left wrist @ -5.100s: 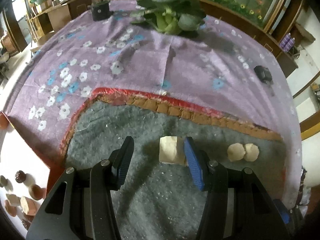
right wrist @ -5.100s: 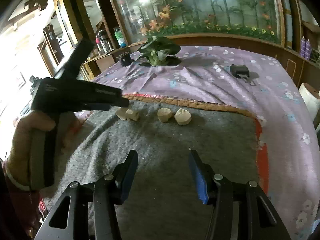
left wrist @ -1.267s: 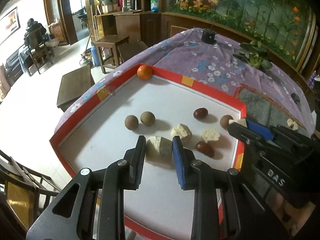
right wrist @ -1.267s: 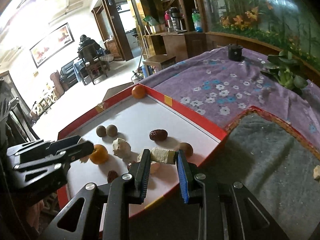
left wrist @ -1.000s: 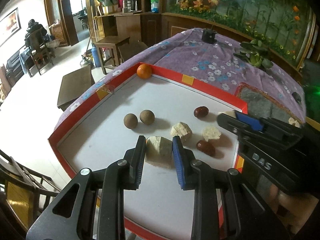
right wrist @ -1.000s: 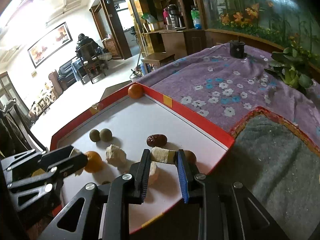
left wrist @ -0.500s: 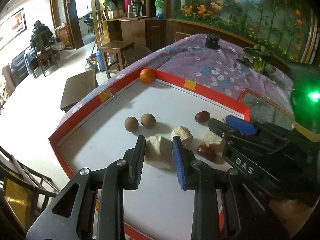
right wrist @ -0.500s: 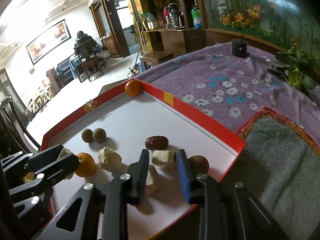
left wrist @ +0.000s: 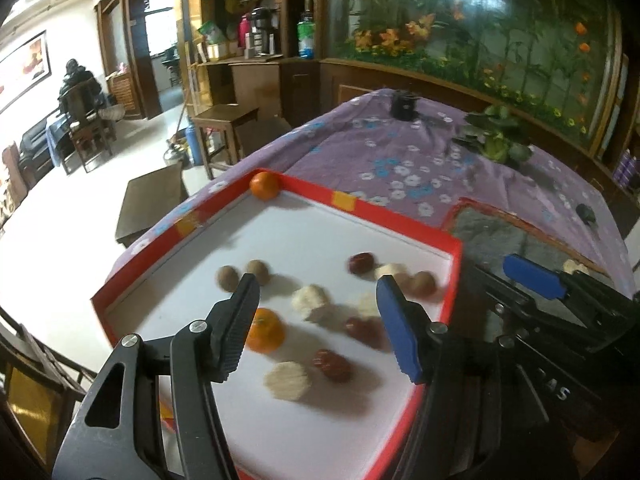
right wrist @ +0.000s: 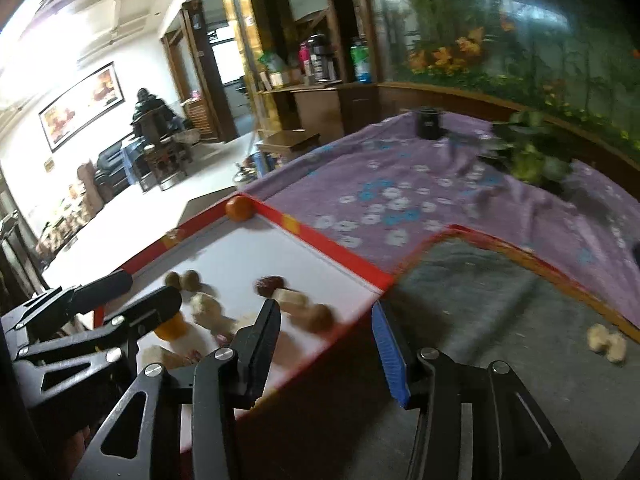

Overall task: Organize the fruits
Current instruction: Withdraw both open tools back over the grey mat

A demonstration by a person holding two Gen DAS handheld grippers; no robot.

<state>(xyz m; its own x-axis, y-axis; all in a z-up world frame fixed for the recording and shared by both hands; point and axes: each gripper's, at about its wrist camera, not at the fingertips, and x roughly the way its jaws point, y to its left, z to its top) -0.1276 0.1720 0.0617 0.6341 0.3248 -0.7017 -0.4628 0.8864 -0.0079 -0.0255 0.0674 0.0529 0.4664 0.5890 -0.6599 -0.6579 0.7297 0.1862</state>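
Observation:
A red-rimmed white tray (left wrist: 454,276) holds several fruits: oranges (left wrist: 266,330), brown round ones (left wrist: 258,270), red dates (left wrist: 360,263) and pale chunks (left wrist: 286,380). My left gripper (left wrist: 318,320) hovers over the tray with its jaws opening wide and nothing gripped; fruits lie on the tray floor below the gap. My right gripper (right wrist: 324,344) is over the tray's near corner, jaws opening, nothing between the pads. A pale chunk (right wrist: 292,298) lies beside a brown fruit (right wrist: 320,318) just ahead of it. Two pale pieces (right wrist: 606,342) sit on the grey mat (right wrist: 500,312).
A purple floral cloth (left wrist: 392,160) covers the table. A green plant (left wrist: 498,138) and a black object (left wrist: 404,106) stand at its far side. Wooden stools (left wrist: 226,120) and the floor lie beyond the tray's left edge. A person sits in the far room.
Both grippers let go of their pale chunks, which now lie on the tray. Both sets of jaws have spread and the grippers have pulled back and up.

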